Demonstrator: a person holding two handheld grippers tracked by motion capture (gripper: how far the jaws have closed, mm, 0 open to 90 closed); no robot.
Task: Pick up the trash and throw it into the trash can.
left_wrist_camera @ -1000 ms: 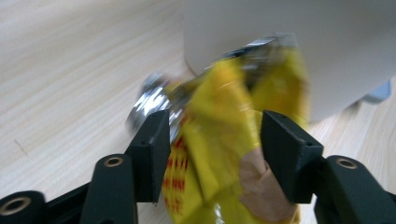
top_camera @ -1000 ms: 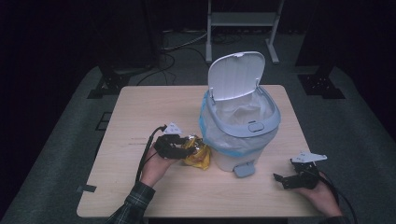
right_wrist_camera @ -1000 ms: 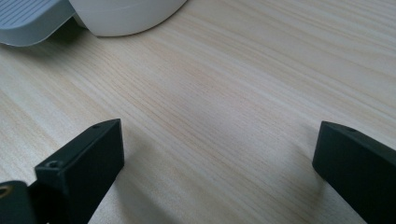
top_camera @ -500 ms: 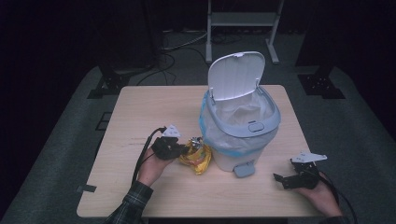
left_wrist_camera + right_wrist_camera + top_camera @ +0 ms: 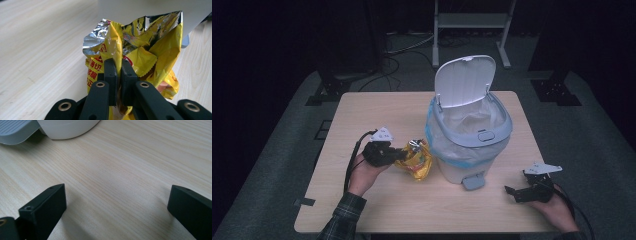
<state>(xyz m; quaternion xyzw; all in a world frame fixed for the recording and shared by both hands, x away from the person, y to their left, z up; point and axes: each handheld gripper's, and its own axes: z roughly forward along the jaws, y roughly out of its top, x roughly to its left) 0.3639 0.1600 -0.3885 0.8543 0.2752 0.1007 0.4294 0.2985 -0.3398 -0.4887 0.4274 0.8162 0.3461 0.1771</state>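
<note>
A crumpled yellow foil snack bag (image 5: 416,160) hangs just left of a white pedal bin (image 5: 469,135) whose lid stands up. My left gripper (image 5: 398,156) is shut on the bag's left side; in the left gripper view its two black jaws pinch a yellow fold of the snack bag (image 5: 140,50), with silver foil showing at the top. The jaws closed on it within the last second. My right gripper (image 5: 516,192) rests near the table's front right, jaws wide open and nothing between them. In the right gripper view the right gripper (image 5: 115,212) looks across bare wood at the bin's pedal (image 5: 17,131).
The bin holds a translucent liner with a blue edge, and its grey foot pedal (image 5: 473,181) points toward the front edge. A wooden table (image 5: 362,115) carries everything. Cables trail from both grippers. A metal stand (image 5: 472,20) is on the dark floor behind.
The left gripper's jaws closed on the snack bag, then lifted it a little and drew it leftward away from the bin. The right gripper kept still.
</note>
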